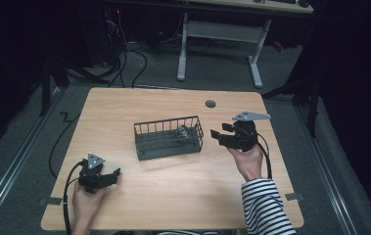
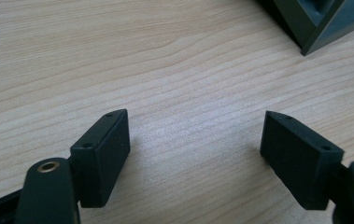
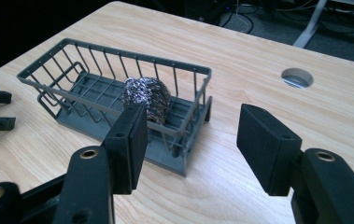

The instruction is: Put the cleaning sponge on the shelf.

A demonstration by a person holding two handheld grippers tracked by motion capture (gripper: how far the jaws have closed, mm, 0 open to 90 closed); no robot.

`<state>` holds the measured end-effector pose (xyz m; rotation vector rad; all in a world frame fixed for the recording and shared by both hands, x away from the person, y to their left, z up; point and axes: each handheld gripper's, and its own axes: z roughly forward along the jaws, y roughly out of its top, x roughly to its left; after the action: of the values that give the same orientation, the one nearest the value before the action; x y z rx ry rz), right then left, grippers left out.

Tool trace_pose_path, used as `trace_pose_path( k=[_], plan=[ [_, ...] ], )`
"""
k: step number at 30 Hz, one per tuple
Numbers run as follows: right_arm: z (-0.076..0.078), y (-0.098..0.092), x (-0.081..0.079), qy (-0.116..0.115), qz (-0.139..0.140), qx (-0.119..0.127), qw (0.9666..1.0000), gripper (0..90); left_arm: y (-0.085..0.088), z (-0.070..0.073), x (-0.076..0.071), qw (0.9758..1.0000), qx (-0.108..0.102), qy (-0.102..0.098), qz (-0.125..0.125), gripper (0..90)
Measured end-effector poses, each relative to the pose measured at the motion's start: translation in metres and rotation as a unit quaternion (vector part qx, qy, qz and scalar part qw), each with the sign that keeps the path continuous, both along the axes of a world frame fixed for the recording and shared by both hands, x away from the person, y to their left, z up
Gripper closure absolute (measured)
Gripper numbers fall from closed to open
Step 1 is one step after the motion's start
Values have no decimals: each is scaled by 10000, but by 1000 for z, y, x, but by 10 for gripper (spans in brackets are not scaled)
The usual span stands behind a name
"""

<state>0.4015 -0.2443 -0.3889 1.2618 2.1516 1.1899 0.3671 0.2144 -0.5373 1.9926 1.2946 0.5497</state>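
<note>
Steel scourer (image 3: 145, 99) seen ahead-left of right gripper (image 3: 191, 135), inside basket (image 3: 60, 79) near end; right gripper nearer; jaws apart, nothing grasped.

Steel scourer (image 3: 145, 99) inside wire basket (image 3: 72, 51)

overhead view; 2 close gripper views, basket (image 1: 169, 137) shared

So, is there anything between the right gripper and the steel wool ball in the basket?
Yes. The basket's wire side wall and end wall stand between the right gripper and the steel wool ball. From above, the basket is open.
</note>
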Motion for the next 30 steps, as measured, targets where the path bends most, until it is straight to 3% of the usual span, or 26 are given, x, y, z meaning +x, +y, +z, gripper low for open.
trace_pose_path(
  k=[21, 30],
  plan=[
    [-10, -35, -38, -216, -284, 19, 9994, 443, 0, 0, 0, 10000, 1, 2, 1, 247],
    [-23, -49, -53, -244, -415, 214, 9986, 443, 0, 0, 0, 10000, 0, 1, 2, 247]
  ],
)
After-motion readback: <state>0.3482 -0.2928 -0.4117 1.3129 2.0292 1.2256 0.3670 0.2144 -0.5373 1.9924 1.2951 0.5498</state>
